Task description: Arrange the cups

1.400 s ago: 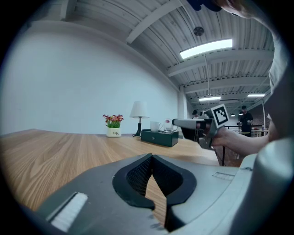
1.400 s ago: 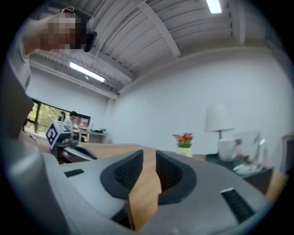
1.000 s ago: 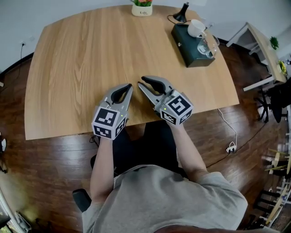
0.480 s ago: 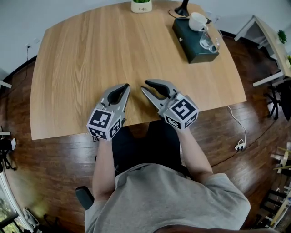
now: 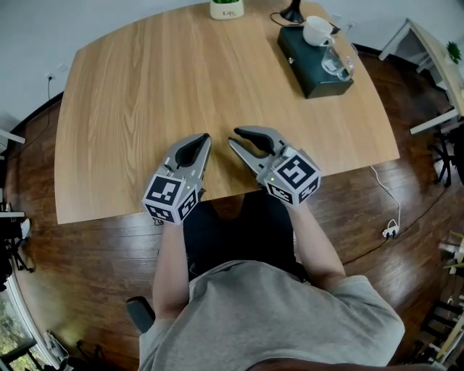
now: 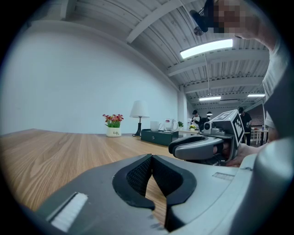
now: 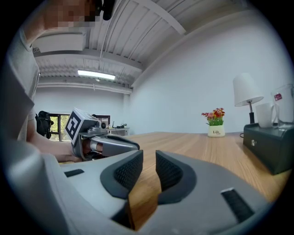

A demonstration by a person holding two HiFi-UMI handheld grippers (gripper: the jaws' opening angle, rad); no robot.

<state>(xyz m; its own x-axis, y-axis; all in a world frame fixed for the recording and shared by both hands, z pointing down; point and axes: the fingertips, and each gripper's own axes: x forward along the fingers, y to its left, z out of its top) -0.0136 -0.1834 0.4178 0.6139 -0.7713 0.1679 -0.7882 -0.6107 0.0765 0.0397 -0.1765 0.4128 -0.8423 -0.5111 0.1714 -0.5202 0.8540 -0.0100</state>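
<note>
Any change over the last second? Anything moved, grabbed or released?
Nothing visibly changed. The left hand-held gripper and right hand-held gripper sit empty at the table's near edge; the white cup and glass cup stand untouched on the dark box.

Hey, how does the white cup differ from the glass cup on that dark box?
The white cup is opaque; the glass cup is clear. The glass cup carries a small red label; the white cup shows none. The white cup sits at the far end of the box, by the lamp; the glass cup sits nearer the person. Both stand upright on the box.
</note>
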